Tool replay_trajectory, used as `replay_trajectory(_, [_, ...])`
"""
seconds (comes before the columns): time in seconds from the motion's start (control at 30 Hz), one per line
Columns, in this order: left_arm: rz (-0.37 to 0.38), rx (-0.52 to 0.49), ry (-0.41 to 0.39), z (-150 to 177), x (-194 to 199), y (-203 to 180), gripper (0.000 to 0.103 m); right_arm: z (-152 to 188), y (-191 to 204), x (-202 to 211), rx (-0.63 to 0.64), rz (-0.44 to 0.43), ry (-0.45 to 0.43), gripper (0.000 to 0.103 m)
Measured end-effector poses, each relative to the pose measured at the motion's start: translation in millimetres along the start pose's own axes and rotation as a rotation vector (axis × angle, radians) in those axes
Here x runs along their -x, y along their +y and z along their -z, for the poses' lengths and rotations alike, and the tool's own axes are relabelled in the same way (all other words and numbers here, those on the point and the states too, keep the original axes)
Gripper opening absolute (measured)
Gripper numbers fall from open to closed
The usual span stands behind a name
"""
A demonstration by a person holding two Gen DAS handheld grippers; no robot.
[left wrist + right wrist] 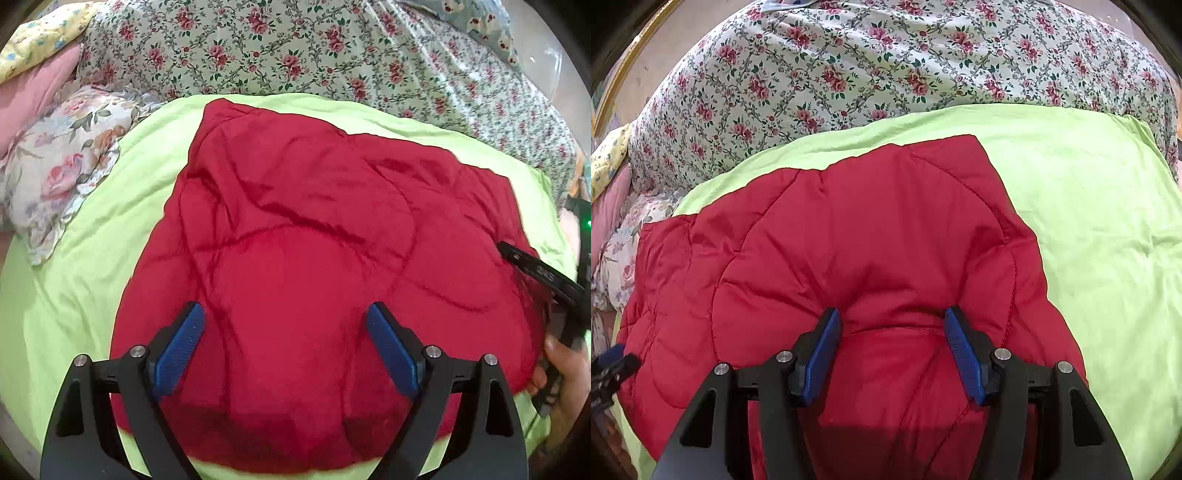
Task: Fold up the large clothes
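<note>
A large red quilted garment point(314, 229) lies spread on a lime-green sheet point(74, 266). My left gripper point(284, 308) hovers open over the garment's near part, its blue pads wide apart and off the cloth. My right gripper point(892, 312) is shut on a thick puffed fold of the red garment point(849, 229); the padding bulges between the blue pads and creases run out from their tips. In the left wrist view the right gripper point(535, 267) rests at the garment's right edge, with a hand point(565, 369) behind it. The left gripper's tip point(613, 363) shows at the right wrist view's left edge.
A rose-print bedcover point(295, 55) fills the far side behind the green sheet point(1108, 221). A floral pillow point(62, 162) and a pink cushion point(33, 96) lie at the far left. Bare green sheet stretches to the right of the garment in the right wrist view.
</note>
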State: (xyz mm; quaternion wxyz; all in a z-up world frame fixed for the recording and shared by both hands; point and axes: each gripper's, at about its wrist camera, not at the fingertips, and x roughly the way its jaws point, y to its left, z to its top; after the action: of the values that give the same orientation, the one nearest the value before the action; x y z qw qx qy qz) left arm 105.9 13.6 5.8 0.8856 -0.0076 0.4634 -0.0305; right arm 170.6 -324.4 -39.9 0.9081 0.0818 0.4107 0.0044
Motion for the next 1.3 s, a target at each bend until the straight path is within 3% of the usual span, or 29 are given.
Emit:
replay_trajectory(0.23, [0.057, 0.004, -0.001, 30.4, 26.1, -0.6, 0.091, 15.5, 5.5, 50.0, 0.002, -0.009, -0.055, 0.061])
replay_trajectory(0.4, [0.036, -0.012, 0.031, 38.7, 12.6, -3.6, 0.091, 59.5, 29.3, 91.8, 0.109, -0.049, -0.067, 0.068])
replay_trajectory(0.5, [0.018, -0.027, 0.022, 41.1, 7.3, -6.6, 0.095, 82.6, 37.4, 86.0, 0.177, -0.008, -0.015, 0.068])
replay_trajectory(0.63, [0.003, -0.045, 0.022, 41.8, -4.9, -5.2, 0.103, 95.9, 25.7, 75.5, 0.149, 0.016, 0.011, 0.068])
replay_trajectory(0.8, [0.014, -0.028, 0.010, 43.7, 9.2, -5.2, 0.102, 95.2, 21.1, 67.1, 0.137, 0.017, 0.024, 0.069])
replay_trajectory(1.1, [-0.025, -0.054, 0.011, 46.8, -13.4, -9.1, 0.103, 100.1, 22.0, 64.7, 0.130, 0.023, -0.003, 0.071])
replay_trajectory(1.3, [-0.027, -0.033, 0.013, 48.1, -3.6, -5.7, 0.103, 98.8, 23.9, 81.8, 0.114, 0.011, -0.019, 0.073])
